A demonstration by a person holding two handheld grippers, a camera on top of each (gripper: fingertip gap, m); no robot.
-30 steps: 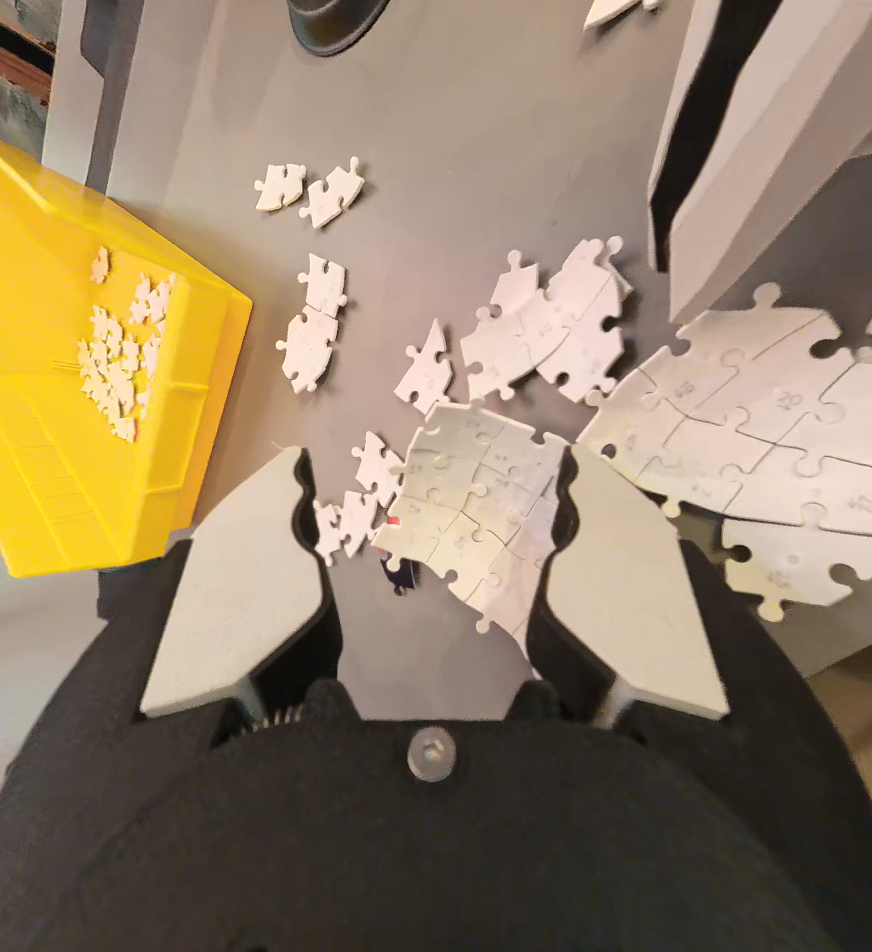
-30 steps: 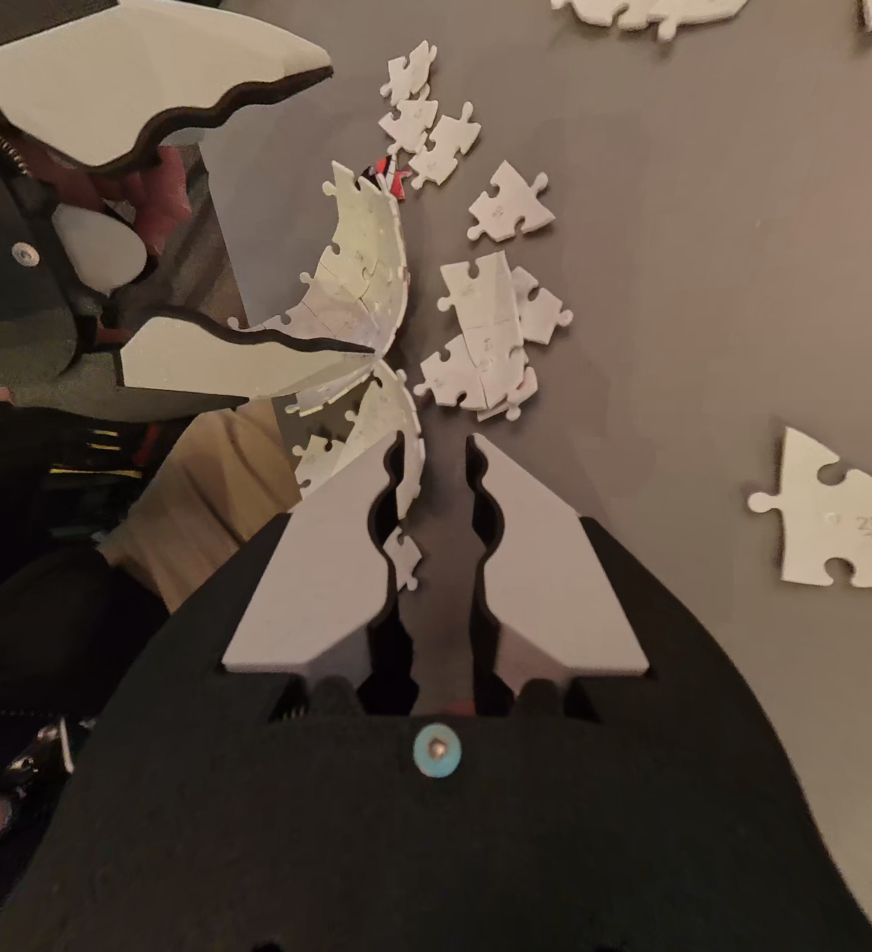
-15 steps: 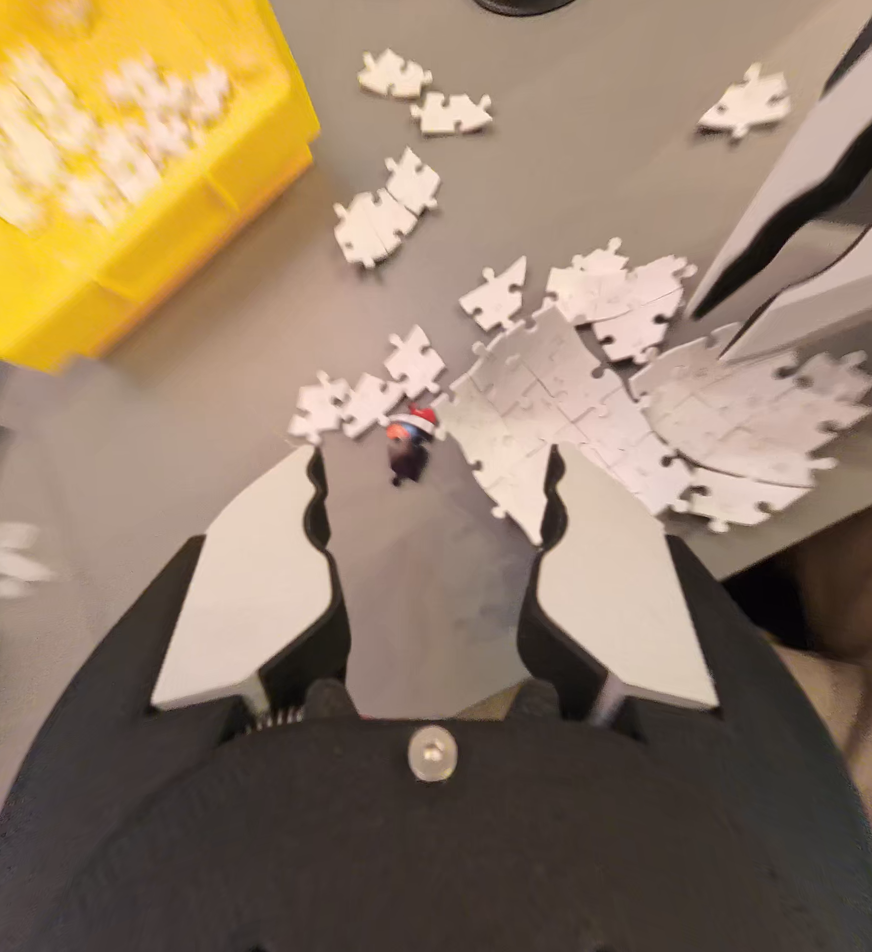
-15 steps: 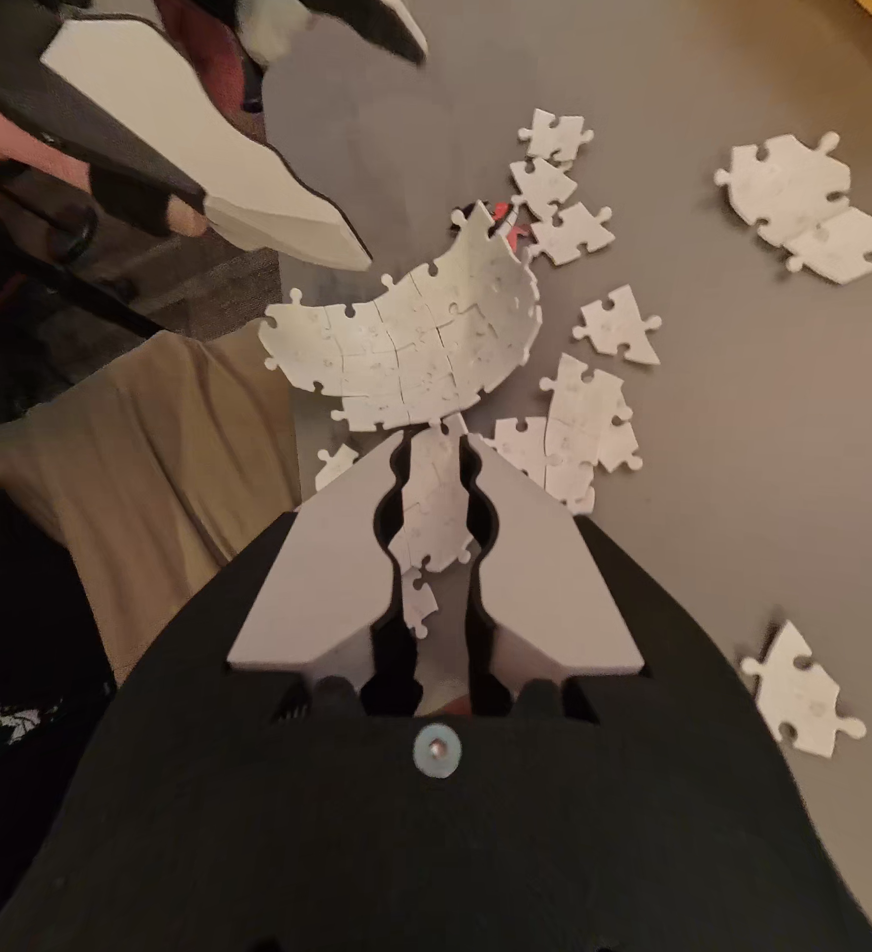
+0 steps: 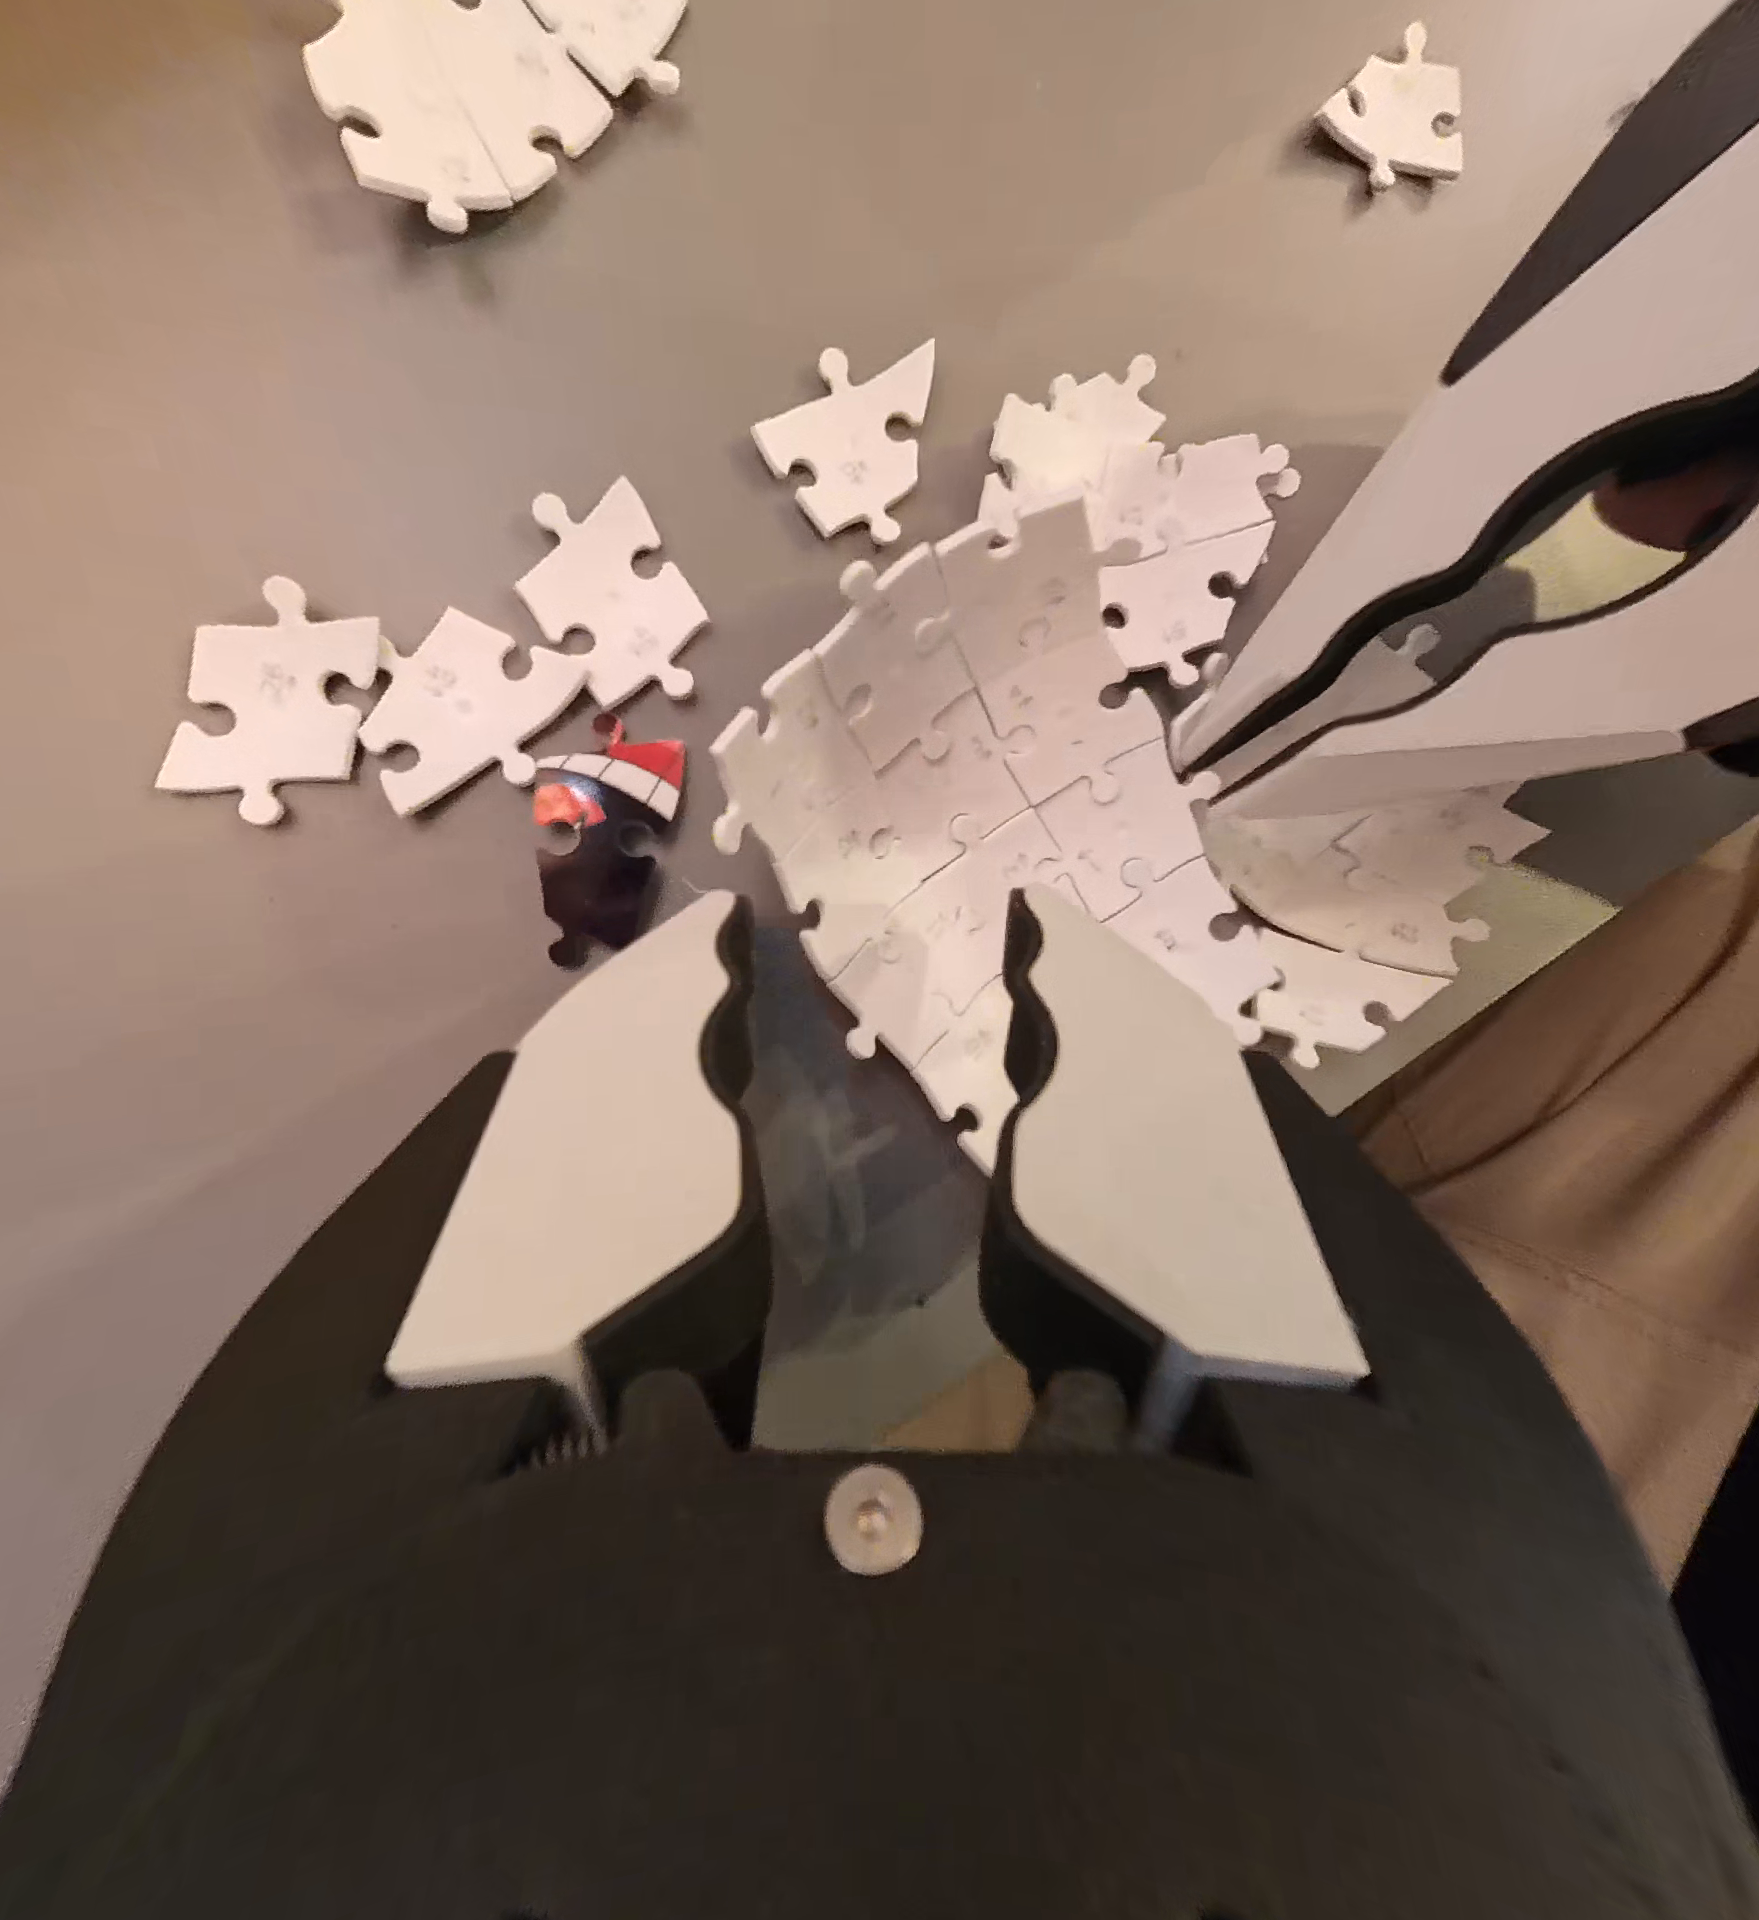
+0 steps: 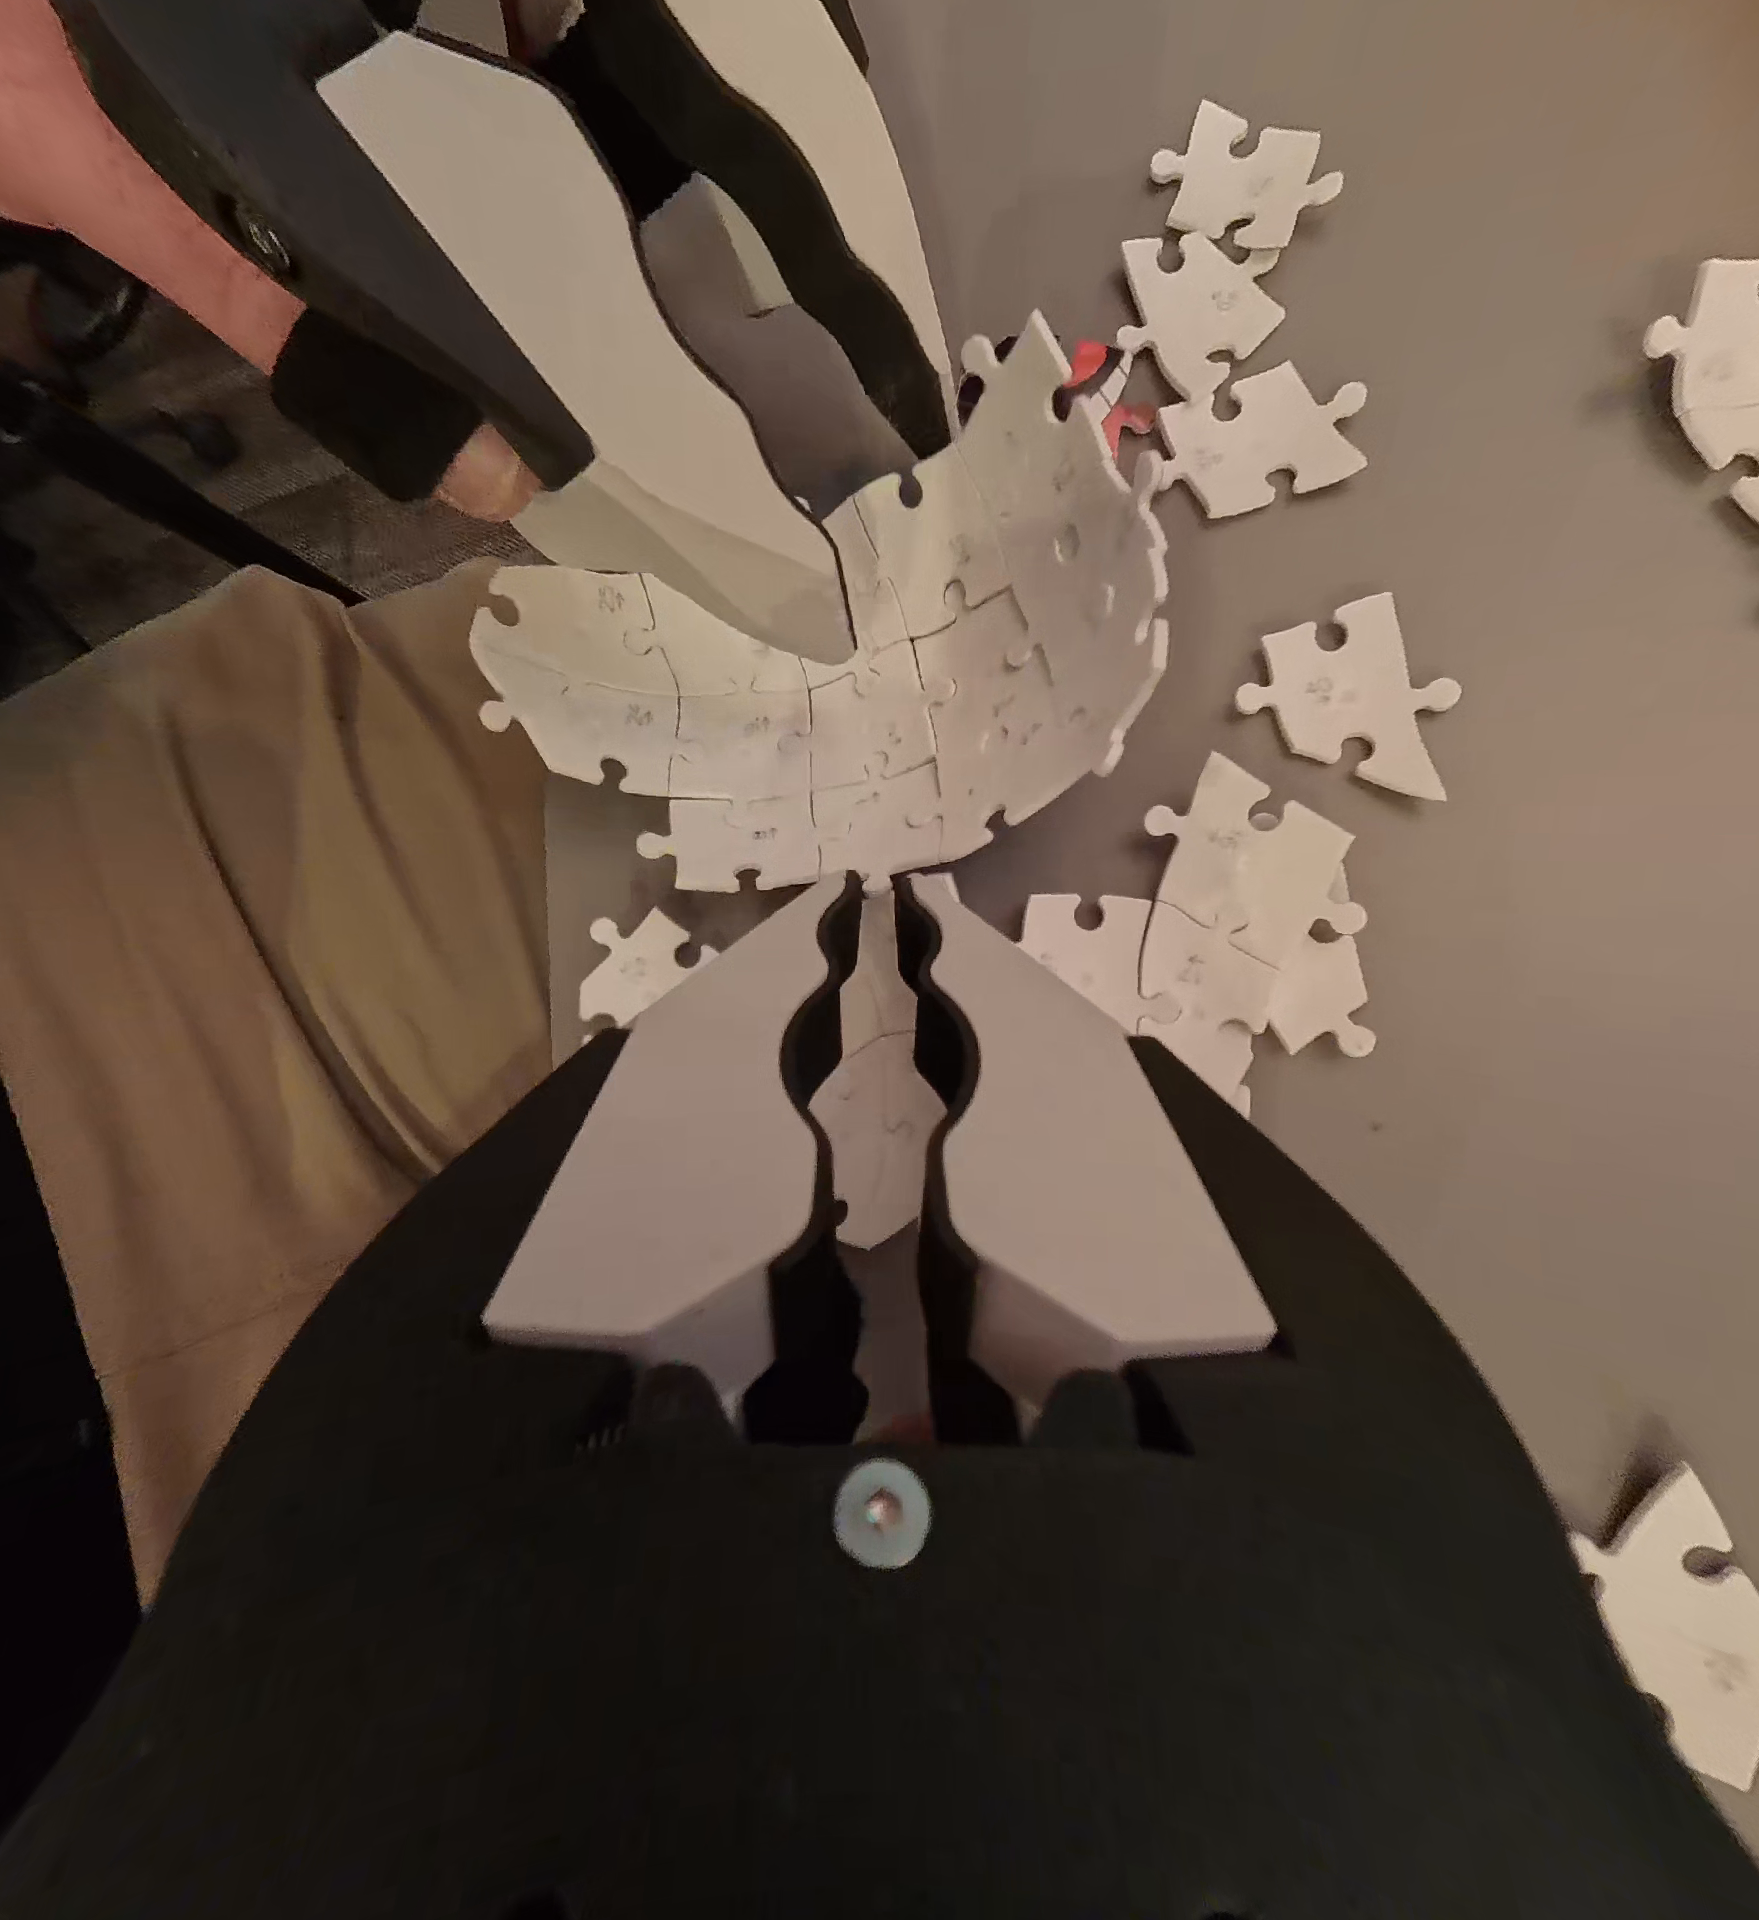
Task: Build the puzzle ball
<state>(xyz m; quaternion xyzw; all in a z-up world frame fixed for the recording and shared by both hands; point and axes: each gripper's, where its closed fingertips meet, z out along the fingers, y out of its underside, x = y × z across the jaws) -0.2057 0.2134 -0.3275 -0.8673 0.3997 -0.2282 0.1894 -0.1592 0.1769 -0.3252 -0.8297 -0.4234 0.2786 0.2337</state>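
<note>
The grey table (image 5: pixel 179 312) fills both views, a person's tan-clad leg (image 6: pixel 179 883) past its edge at nine o'clock in the right wrist view. Over that edge is the curved shell of joined white puzzle pieces (image 6: pixel 906 707), held off the table. The right gripper (image 6: pixel 880 894) has its jaws nearly together, clamped on a strip of joined pieces (image 6: pixel 880 1132) that meets the shell's six o'clock rim. The left gripper (image 5: pixel 875 914) stands partly open, one finger (image 5: pixel 1145 1122) against the shell (image 5: pixel 979 790); whether it pinches the shell I cannot tell. Loose white pieces (image 5: pixel 542 665) lie at ten o'clock of the shell, a printed red-and-black piece (image 5: pixel 605 831) beside them.
</note>
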